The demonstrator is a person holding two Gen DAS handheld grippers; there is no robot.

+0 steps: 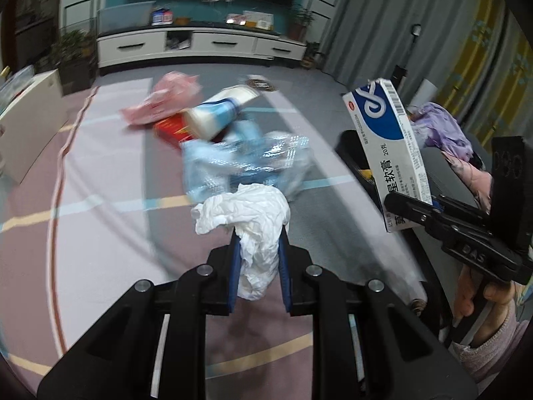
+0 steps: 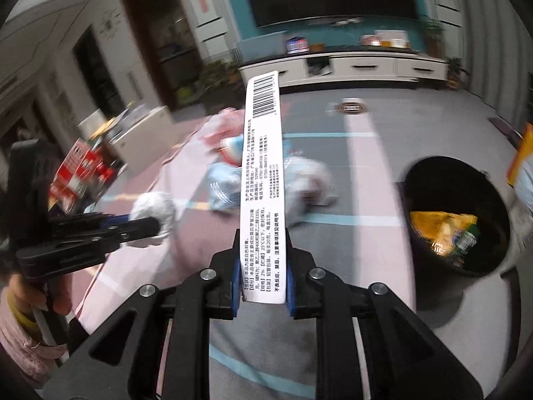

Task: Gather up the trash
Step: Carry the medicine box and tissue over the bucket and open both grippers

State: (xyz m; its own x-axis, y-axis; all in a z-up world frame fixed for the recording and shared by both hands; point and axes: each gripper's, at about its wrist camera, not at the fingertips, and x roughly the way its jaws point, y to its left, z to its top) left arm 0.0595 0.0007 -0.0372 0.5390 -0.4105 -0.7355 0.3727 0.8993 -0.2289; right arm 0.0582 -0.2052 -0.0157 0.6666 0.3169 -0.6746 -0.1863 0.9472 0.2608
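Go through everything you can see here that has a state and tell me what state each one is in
left gripper: shut on crumpled tissue
right gripper: shut on ointment box
black bin: open, wrappers inside
blue plastic packaging: crumpled, on the floor mat
paper cup: lying on its side

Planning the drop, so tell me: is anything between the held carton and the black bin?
Nothing visible. The right gripper holds the carton; only bare floor separates it from the open black bin, lower right.
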